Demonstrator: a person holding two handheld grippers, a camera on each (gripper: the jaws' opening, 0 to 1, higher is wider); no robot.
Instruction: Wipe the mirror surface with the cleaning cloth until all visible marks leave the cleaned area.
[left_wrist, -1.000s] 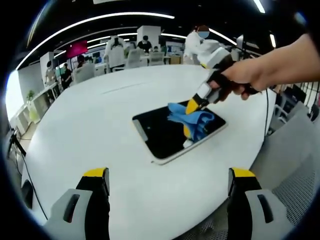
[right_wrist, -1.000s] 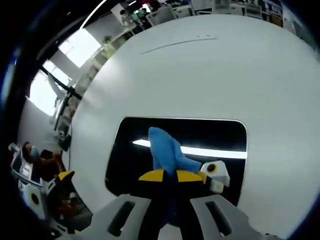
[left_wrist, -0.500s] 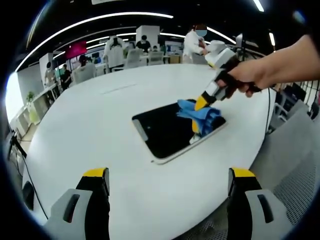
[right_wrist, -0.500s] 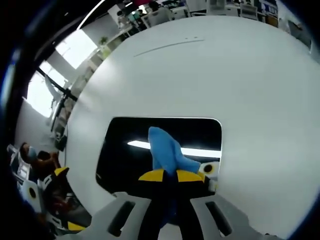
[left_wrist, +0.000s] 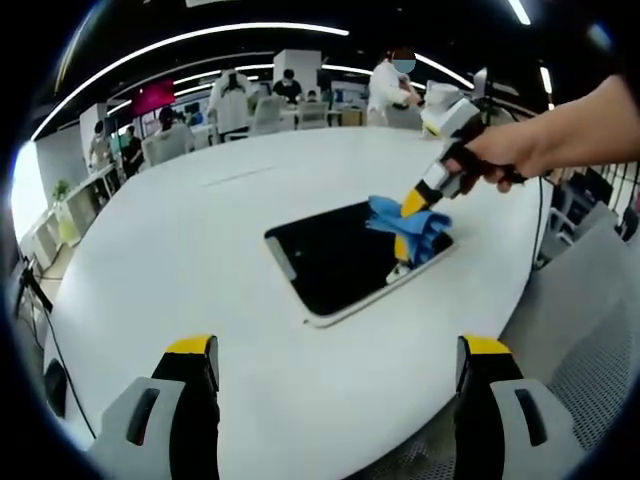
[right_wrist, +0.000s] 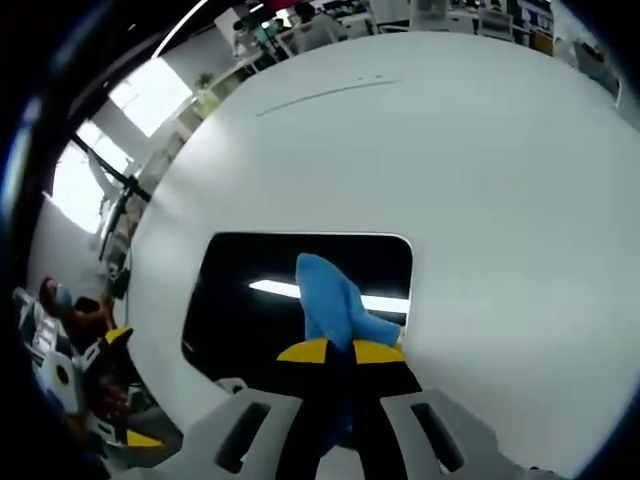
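Note:
A flat rectangular mirror (left_wrist: 340, 258) with a pale rim lies on the round white table (left_wrist: 200, 240); its dark glass reflects a ceiling light strip. My right gripper (left_wrist: 408, 207), held by a person's hand (left_wrist: 520, 150), is shut on a blue cleaning cloth (left_wrist: 418, 226) and presses it on the mirror's right end. In the right gripper view the cloth (right_wrist: 335, 305) sticks out past the shut yellow-tipped right gripper (right_wrist: 340, 352) over the mirror (right_wrist: 250, 310) near its right edge. My left gripper (left_wrist: 335, 345) stands open above the table's near edge, well short of the mirror.
The white table (right_wrist: 450, 170) spreads wide on all sides of the mirror. Beyond it is an office with desks, chairs and several people (left_wrist: 232, 100). A grey chair (left_wrist: 590, 330) stands off the table's right edge.
The right gripper has dragged the cloth rightward across the mirror, from near its middle to its right end. The left gripper has stayed put.

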